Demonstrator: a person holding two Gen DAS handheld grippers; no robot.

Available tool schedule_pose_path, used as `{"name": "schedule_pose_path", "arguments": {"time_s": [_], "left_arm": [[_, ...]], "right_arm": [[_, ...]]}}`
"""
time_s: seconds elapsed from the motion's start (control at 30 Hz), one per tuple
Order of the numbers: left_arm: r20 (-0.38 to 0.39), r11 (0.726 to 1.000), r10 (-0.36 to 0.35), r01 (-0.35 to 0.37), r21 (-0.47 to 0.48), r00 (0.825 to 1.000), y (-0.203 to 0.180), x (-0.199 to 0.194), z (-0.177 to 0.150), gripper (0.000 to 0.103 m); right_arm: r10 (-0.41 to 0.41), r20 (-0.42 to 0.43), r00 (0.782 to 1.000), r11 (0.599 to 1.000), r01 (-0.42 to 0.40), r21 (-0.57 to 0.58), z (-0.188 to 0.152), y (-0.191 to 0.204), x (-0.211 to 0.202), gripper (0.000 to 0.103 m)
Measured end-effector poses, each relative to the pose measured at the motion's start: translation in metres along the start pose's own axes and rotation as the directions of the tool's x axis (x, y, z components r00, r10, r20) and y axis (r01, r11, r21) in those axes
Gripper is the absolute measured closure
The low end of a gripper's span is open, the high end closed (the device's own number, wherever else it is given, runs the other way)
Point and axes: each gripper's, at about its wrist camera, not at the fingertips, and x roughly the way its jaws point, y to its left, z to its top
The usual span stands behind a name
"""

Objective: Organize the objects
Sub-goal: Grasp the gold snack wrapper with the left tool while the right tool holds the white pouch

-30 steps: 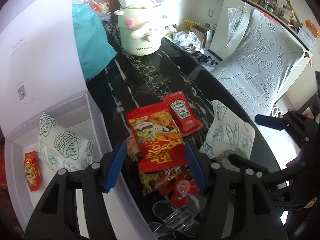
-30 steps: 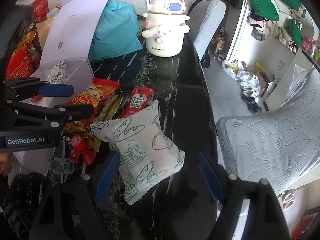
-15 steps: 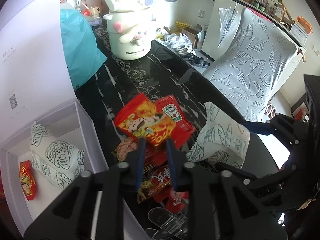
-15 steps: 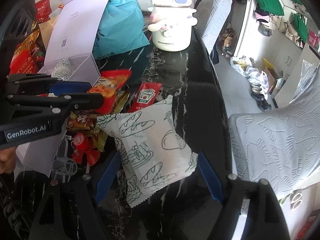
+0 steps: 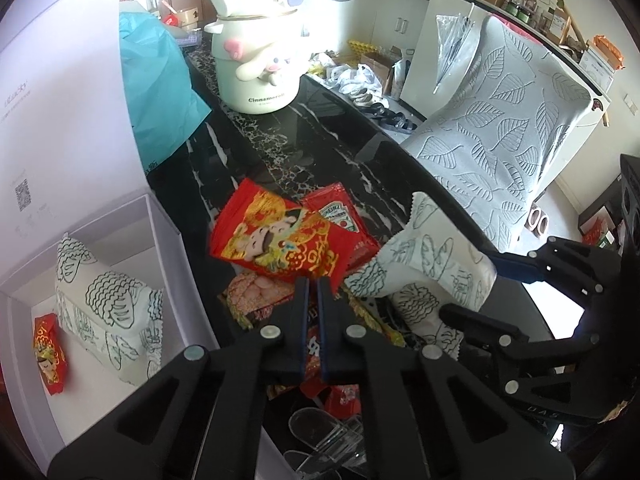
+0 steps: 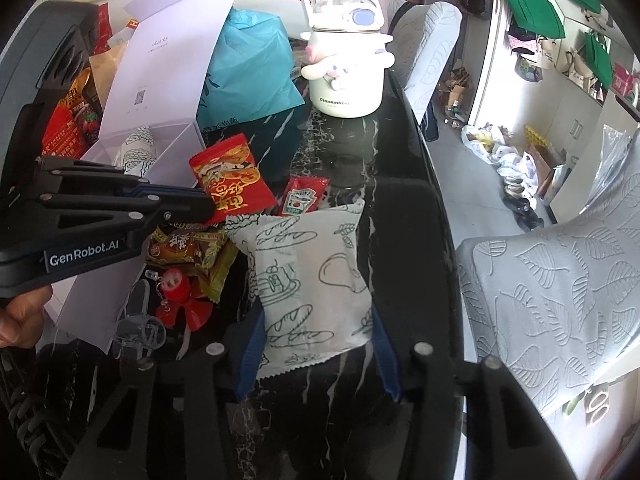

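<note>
My left gripper (image 5: pixel 313 288) is shut on a red snack packet (image 5: pixel 276 242) and holds it above the pile on the black table; it also shows in the right wrist view (image 6: pixel 230 178). My right gripper (image 6: pixel 316 344) is closed around a white bread-print pouch (image 6: pixel 312 276), its pads touching both sides; the pouch also shows in the left wrist view (image 5: pixel 424 264). An open white box (image 5: pixel 160 248) at the left holds another white pouch (image 5: pixel 104 308) and a small red packet (image 5: pixel 48 348).
A ketchup sachet (image 6: pixel 302 196), brown snack packets (image 6: pixel 188 248), a red toy fan (image 6: pixel 180 300) and a clear plastic piece (image 6: pixel 140 320) lie on the table. A Cinnamoroll pot (image 6: pixel 346 60) and a teal bag (image 6: pixel 248 64) stand behind. A chair (image 6: pixel 560 292) stands to the right.
My left gripper shut on the red snack packet and lifted it off the pile. My right gripper moved in and closed on the white bread-print pouch.
</note>
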Motion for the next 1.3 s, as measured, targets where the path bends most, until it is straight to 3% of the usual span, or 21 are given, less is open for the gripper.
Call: {"name": "schedule_pose_path", "arguments": {"time_s": [0.1, 0.17, 0.23, 0.7, 0.73, 0.8, 0.93, 1.03, 1.2, 1.3], "left_arm": [[-0.012, 0.999, 0.031, -0.031, -0.02, 0.999, 0.003, -0.001, -0.001, 0.098], [-0.035, 0.998, 0.052, -0.053, -0.027, 0.998, 0.004, 0.0, -0.002, 0.085], [-0.057, 0.998, 0.05, -0.051, -0.03, 0.997, 0.003, 0.001, -0.003, 0.081], [-0.095, 0.988, 0.156, -0.156, 0.005, 0.983, -0.011, 0.008, -0.001, 0.074], [-0.097, 0.986, 0.168, -0.168, 0.015, 0.981, -0.012, 0.01, 0.001, 0.068], [-0.111, 0.977, 0.211, -0.21, 0.023, 0.971, -0.012, 0.015, 0.003, 0.042], [-0.126, 0.99, 0.144, -0.143, 0.012, 0.982, -0.012, 0.024, 0.003, 0.021], [-0.146, 0.994, 0.112, -0.11, 0.024, 0.983, -0.018, 0.031, 0.001, 0.02], [-0.109, 0.995, 0.09, -0.086, 0.042, 0.99, -0.031, 0.032, -0.005, 0.025], [-0.071, 0.994, 0.109, -0.108, 0.02, 0.991, -0.026, 0.027, -0.006, 0.048]], "right_arm": [[0.0, 0.0, 1.0, 1.0, 0.0, 0.015, -0.003, -0.002, -0.003, 0.054], [-0.004, -0.002, 1.0, 1.0, 0.004, 0.014, -0.006, -0.002, -0.006, 0.054], [-0.01, -0.005, 1.0, 1.0, 0.01, 0.017, -0.008, -0.002, -0.008, 0.054], [-0.026, -0.011, 1.0, 0.998, 0.027, 0.064, -0.024, -0.01, -0.019, 0.052], [-0.027, -0.011, 1.0, 0.997, 0.027, 0.067, -0.024, -0.01, -0.019, 0.052], [-0.026, -0.011, 1.0, 0.997, 0.027, 0.07, -0.025, -0.01, -0.019, 0.052], [-0.024, -0.009, 1.0, 0.997, 0.025, 0.077, -0.025, -0.011, -0.019, 0.051], [-0.02, -0.006, 1.0, 0.996, 0.021, 0.082, -0.025, -0.011, -0.018, 0.05], [-0.009, -0.008, 1.0, 0.995, 0.01, 0.095, -0.028, -0.014, -0.016, 0.048], [0.004, 0.005, 1.0, 0.994, -0.005, 0.109, -0.031, -0.016, -0.016, 0.049]]}}
